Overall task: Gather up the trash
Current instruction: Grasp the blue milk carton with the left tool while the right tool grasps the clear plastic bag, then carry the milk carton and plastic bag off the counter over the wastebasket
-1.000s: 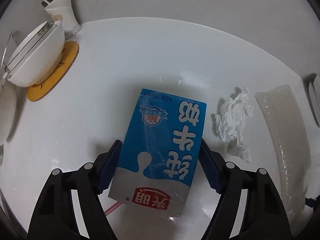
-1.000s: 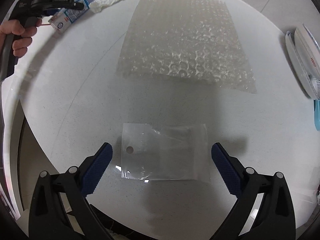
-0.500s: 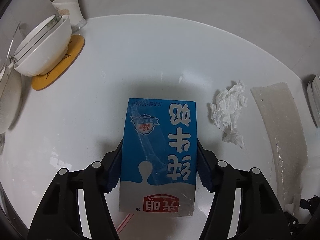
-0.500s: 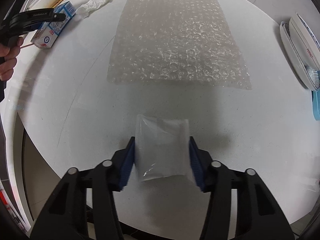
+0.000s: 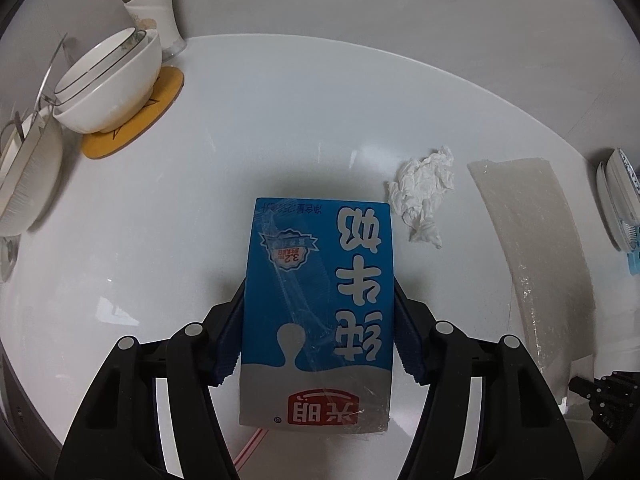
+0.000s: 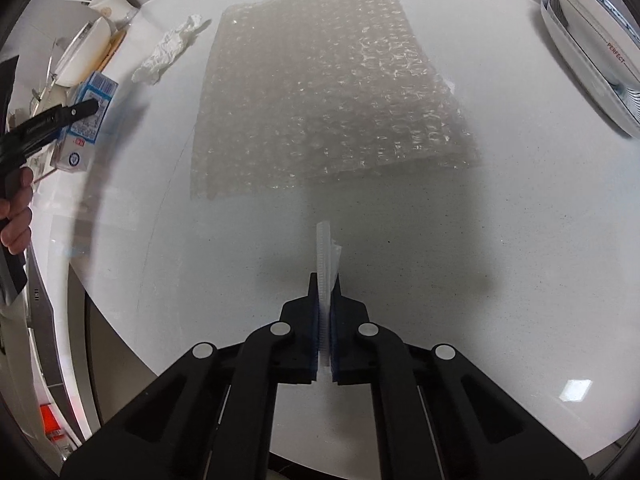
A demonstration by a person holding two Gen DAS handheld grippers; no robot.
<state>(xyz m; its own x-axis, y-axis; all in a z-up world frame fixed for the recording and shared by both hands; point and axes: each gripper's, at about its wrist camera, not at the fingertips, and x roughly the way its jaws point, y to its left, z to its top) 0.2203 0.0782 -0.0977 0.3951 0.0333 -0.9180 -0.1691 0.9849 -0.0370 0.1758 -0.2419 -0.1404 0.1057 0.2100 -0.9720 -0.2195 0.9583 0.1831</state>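
Note:
A blue and white milk carton [image 5: 318, 304] is clamped between the pads of my left gripper [image 5: 318, 316] and hangs a little above the white round table [image 5: 280, 128]; a pink straw pokes out under it. The same carton [image 6: 86, 124] shows at the left edge of the right wrist view, in the black gripper that a hand [image 6: 16, 216] holds. My right gripper [image 6: 325, 280] is shut on a small clear plastic bag [image 6: 326, 256], squeezed into a thin upright strip above the table. A crumpled white tissue [image 5: 424, 196] lies right of the carton. A large bubble wrap sheet [image 6: 320, 96] lies flat beyond the bag.
Stacked white bowls [image 5: 108, 84] on a yellow coaster [image 5: 136, 120] and a paper cup with sticks [image 5: 154, 8] stand at the table's far left. More dishes [image 5: 24, 172] lean at the left edge. A white appliance [image 6: 596, 44] sits at the right rim.
The right gripper closed from wide open around the flat bag, crumpled it into a thin strip and lifted it. The left gripper tightened on the carton and raised it off the table.

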